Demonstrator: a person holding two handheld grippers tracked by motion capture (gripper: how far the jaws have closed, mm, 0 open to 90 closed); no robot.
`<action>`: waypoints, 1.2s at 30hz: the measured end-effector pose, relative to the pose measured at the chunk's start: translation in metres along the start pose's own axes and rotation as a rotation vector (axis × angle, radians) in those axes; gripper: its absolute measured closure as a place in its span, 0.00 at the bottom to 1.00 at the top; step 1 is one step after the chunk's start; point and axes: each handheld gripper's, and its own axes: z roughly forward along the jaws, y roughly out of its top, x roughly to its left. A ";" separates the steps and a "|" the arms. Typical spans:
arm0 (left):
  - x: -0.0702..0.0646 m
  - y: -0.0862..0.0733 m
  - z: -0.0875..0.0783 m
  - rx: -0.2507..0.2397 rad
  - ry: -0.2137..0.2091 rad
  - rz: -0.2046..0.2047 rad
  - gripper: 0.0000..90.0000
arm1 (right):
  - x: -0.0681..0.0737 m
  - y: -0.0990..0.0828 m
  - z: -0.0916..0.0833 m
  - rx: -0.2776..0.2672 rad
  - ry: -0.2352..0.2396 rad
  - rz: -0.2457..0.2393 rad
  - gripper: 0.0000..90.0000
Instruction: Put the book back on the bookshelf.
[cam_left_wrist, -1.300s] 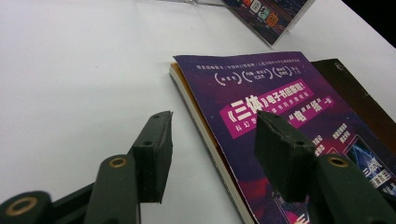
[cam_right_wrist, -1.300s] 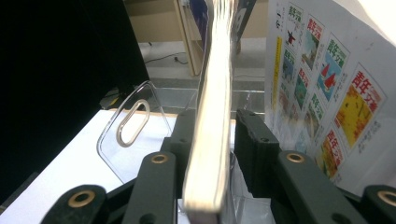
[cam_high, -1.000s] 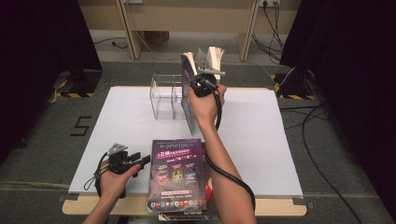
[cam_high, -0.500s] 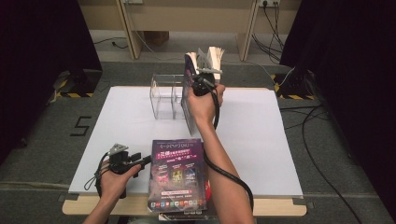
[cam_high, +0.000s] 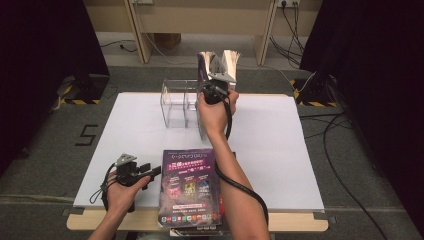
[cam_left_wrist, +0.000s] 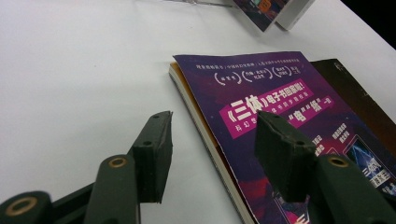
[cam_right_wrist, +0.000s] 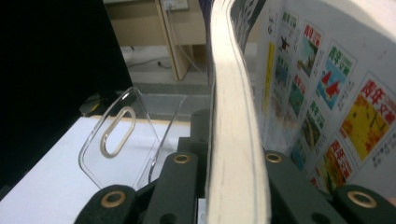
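Observation:
My right gripper (cam_high: 216, 75) is shut on an upright magazine (cam_high: 202, 65) at the back of the table, just right of the clear acrylic holder (cam_high: 177, 102). Its jaws have just been closing, and in the right gripper view they clamp the pale page edge of the magazine (cam_right_wrist: 238, 140) in the right gripper (cam_right_wrist: 233, 163). A page with colourful covers (cam_right_wrist: 327, 93) fans out to the right. Near the front edge, my left gripper (cam_high: 155, 171) stands open at the left edge of a purple magazine (cam_high: 190, 187). The left gripper (cam_left_wrist: 215, 140) straddles the edge of that purple magazine (cam_left_wrist: 280, 93).
The purple magazine tops a small stack that overhangs the white table's (cam_high: 280, 150) front edge, with a dark book (cam_left_wrist: 359, 93) beneath it. The holder's clear divider (cam_right_wrist: 121, 135) has an oval slot. Cables trail from both grippers.

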 end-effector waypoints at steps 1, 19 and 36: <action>0.000 0.000 0.000 -0.001 0.000 0.000 0.51 | 0.001 0.000 0.000 -0.008 -0.001 0.002 0.93; 0.001 0.001 0.000 -0.002 0.000 -0.001 0.51 | 0.007 -0.003 0.011 -0.083 -0.006 -0.003 0.93; 0.002 0.001 -0.001 -0.006 -0.002 -0.004 0.51 | 0.008 -0.007 0.022 -0.097 -0.016 0.004 0.92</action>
